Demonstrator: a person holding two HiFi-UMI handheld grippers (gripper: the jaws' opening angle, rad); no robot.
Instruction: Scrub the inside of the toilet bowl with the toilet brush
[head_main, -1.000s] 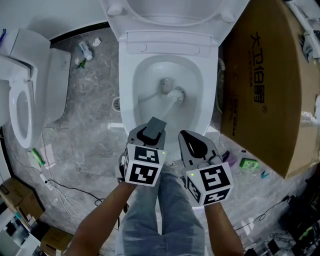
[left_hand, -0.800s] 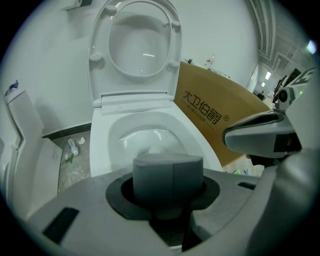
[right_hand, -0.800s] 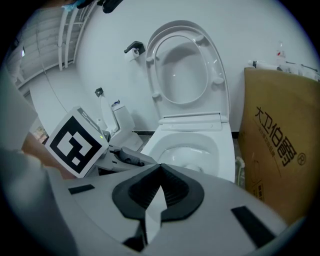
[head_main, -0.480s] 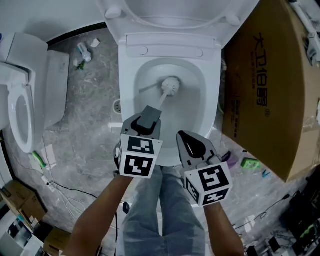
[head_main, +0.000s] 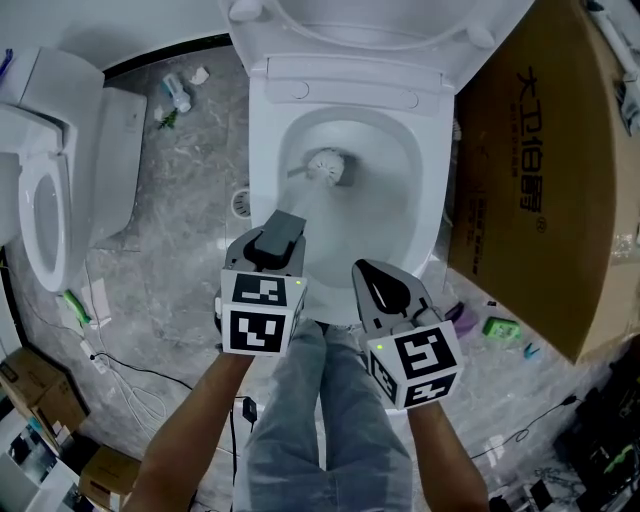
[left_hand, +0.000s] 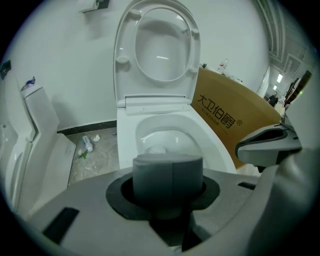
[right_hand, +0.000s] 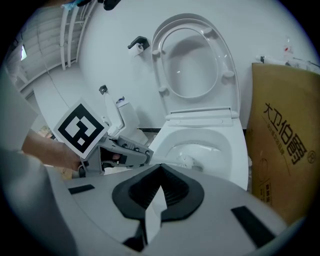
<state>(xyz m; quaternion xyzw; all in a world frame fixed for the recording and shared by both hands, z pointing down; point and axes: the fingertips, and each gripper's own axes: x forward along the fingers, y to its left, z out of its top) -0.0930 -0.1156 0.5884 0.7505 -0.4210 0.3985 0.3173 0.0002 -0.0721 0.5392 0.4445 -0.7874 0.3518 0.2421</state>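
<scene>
Ahead of the left gripper (head_main: 277, 238), whose jaws clamp the grey handle of the brush (head_main: 327, 166), the bristle head sits inside the bowl (head_main: 262, 190) near its left wall, while the right gripper (head_main: 383, 283), jaws pressed together and empty, hangs just beside the left one, with a box (head_main: 540, 170) beyond.

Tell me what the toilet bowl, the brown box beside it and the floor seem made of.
Toilet bowl: likely glazed ceramic, white and glossy with soft highlights.
Box: cardboard, matte brown with printed dark characters.
Floor: probably polished stone or stone-look tile, since it is grey and mottled with pale veining.
</scene>
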